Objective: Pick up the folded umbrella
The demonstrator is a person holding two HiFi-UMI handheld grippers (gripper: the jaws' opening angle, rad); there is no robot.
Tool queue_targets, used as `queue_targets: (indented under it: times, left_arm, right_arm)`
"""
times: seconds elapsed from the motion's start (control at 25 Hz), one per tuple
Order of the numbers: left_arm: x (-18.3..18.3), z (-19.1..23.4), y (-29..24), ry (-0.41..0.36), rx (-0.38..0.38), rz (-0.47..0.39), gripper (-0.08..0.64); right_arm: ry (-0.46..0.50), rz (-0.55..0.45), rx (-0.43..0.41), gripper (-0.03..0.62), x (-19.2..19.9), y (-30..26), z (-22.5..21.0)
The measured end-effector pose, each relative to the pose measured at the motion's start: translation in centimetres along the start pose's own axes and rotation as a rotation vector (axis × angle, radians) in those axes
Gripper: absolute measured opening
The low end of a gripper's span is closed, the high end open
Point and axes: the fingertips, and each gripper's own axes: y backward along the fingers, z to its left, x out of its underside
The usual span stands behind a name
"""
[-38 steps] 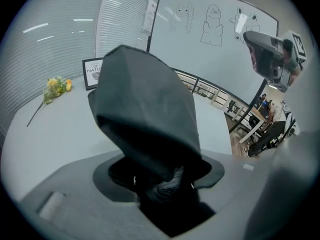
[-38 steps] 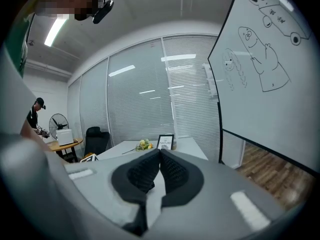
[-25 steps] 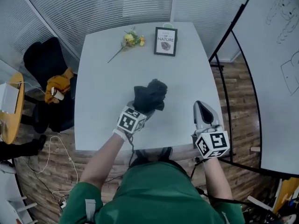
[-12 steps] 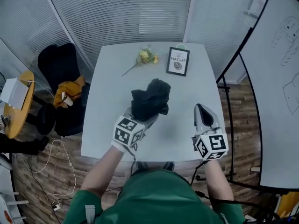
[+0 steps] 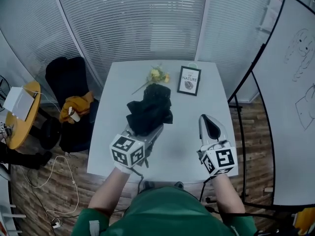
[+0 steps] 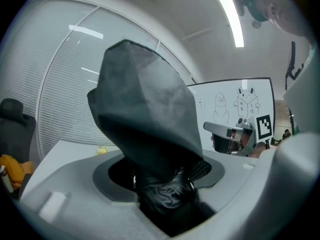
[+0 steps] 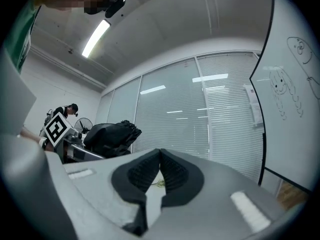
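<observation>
One folded umbrella [image 5: 149, 113], black, was clamped in the left claw [image 5: 146, 130] and held above the grey bench [image 5: 187, 146]. Beside it the right claw [image 5: 209, 124] was closed on nothing, pads touching. Yellow flowers [image 5: 156, 75] and a framed picture [image 5: 189, 80] sat near the bench's far edge.

Ahead of you a white table [image 5: 182, 132] carries a sprig of yellow flowers [image 5: 156, 75] at its far edge, with a framed print [image 5: 189, 80] upright just beside it. To your left a black chair [image 5: 64, 73] holds a mustard garment [image 5: 75, 104]; a whiteboard [image 5: 295, 92] with drawings stands to your right.
</observation>
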Motion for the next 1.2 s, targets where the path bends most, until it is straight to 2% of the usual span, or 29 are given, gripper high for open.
queue_targets:
  times: [0.2,0.56,0.88,1.2]
  left_arm:
    - [-2.3,0.9,1.7,0.012,-0.019,-0.085,0.29]
    - [-5.2,3.7,3.7,-0.011,-0.113,-0.199,0.29]
    - [-7.8,3.5,5.3,-0.039,-0.129,-0.318,0.29]
    - [-9.7,3.3,6.5,-0.052,-0.139,-0.378,0.29]
  right_arm:
    - [0.007,-0.031,0.0,0.003,-1.7,-0.1,0.6]
    - [0.026,-0.072,0.017,0.003,-2.6,-0.1,0.1]
    - [0.033,-0.086,0.018,0.003,-2.7,0.0,0.2]
    - [0.024,-0.089,0.018,0.003,-2.8,0.1,0.6]
